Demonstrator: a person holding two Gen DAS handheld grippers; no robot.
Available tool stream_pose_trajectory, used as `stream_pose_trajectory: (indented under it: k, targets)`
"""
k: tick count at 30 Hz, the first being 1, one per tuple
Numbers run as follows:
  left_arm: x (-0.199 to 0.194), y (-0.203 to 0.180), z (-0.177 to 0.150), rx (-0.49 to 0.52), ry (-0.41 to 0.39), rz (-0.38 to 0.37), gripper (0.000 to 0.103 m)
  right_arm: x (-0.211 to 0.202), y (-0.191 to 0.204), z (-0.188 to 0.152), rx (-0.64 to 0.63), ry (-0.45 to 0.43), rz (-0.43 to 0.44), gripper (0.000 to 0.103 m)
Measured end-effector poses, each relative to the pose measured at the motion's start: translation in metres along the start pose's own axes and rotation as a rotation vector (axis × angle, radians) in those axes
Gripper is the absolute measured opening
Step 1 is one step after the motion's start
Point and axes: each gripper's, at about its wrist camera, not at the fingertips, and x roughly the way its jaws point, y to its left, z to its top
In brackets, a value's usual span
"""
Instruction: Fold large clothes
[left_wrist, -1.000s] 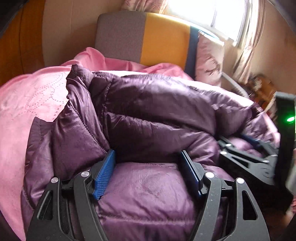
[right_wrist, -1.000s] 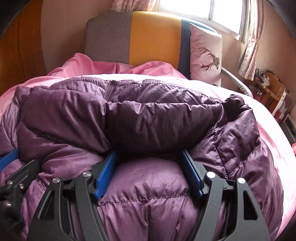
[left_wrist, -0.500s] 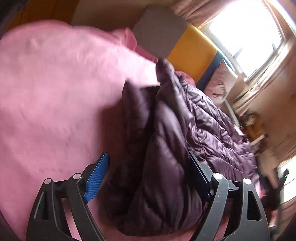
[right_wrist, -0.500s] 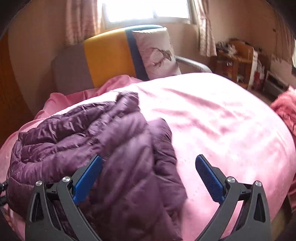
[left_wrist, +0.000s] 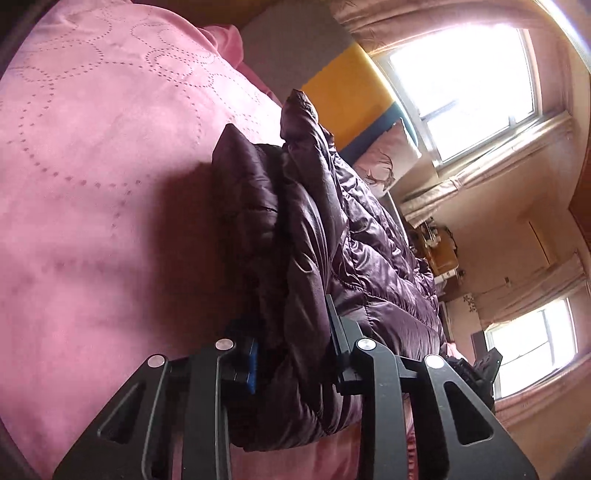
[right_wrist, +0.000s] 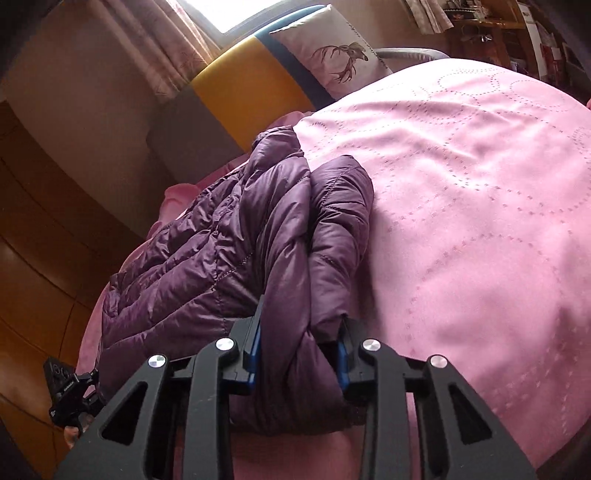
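A purple quilted down jacket (left_wrist: 325, 240) lies folded in thick layers on a pink bedspread (left_wrist: 92, 184). In the left wrist view my left gripper (left_wrist: 291, 347) has its jaws closing, and the blue pads pinch one side edge of the folded jacket. In the right wrist view the same jacket (right_wrist: 229, 236) stretches away to the left, and my right gripper (right_wrist: 299, 350) is closing on the opposite side edge, its pads pressed into the puffy fabric. Both views are rolled sideways. The left gripper (right_wrist: 70, 391) shows small at the lower left of the right wrist view.
Wide pink bedspread (right_wrist: 480, 221) spreads to the right of the jacket. A grey, yellow and blue headboard (right_wrist: 251, 92) and a deer-print pillow (right_wrist: 332, 55) stand at the bed's head. Wooden wall panels (right_wrist: 44, 240), windows (left_wrist: 461, 81) and a cluttered shelf (left_wrist: 439, 251) surround the bed.
Both grippers left the jacket's front, swung out to its two side edges while rolling sideways, and went from wide apart to clamped on the folded edges.
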Motion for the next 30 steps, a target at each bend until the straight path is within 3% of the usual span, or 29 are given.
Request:
stream_pose_trajectory:
  k: [5, 7, 8, 9, 13, 15, 17, 24, 30]
  targets:
    - [-0.041, -0.008, -0.03, 0.081, 0.051, 0.052, 0.028, -0.031, -0.004, -0.028, -0.053, 0.061, 0.008, 0.028]
    - [-0.055, -0.021, -0.042, 0.147, 0.023, 0.171, 0.046, -0.04, -0.005, -0.04, -0.065, 0.088, 0.008, 0.028]
    - [-0.065, -0.03, -0.049, 0.198, -0.021, 0.255, 0.06, -0.043, -0.006, -0.043, -0.069, 0.097, 0.004, 0.03]
    - [-0.071, -0.036, -0.049, 0.222, -0.055, 0.289, 0.064, -0.045, -0.007, -0.046, -0.07, 0.101, -0.003, 0.032]
    - [-0.08, -0.075, -0.044, 0.286, -0.157, 0.297, 0.064, -0.052, -0.02, -0.047, -0.002, 0.084, 0.027, 0.066]
    - [-0.06, -0.107, -0.039, 0.365, -0.163, 0.285, 0.064, -0.055, -0.025, -0.046, 0.041, 0.05, 0.04, 0.074]
    - [-0.033, -0.138, -0.043, 0.45, -0.163, 0.298, 0.064, -0.054, -0.028, -0.047, 0.074, 0.043, 0.055, 0.089]
    - [0.065, -0.176, -0.055, 0.562, -0.016, 0.35, 0.064, -0.029, -0.031, -0.043, 0.121, 0.092, 0.101, 0.097]
    - [0.088, -0.177, -0.068, 0.617, 0.004, 0.415, 0.064, -0.021, -0.037, -0.046, 0.149, 0.101, 0.14, 0.101]
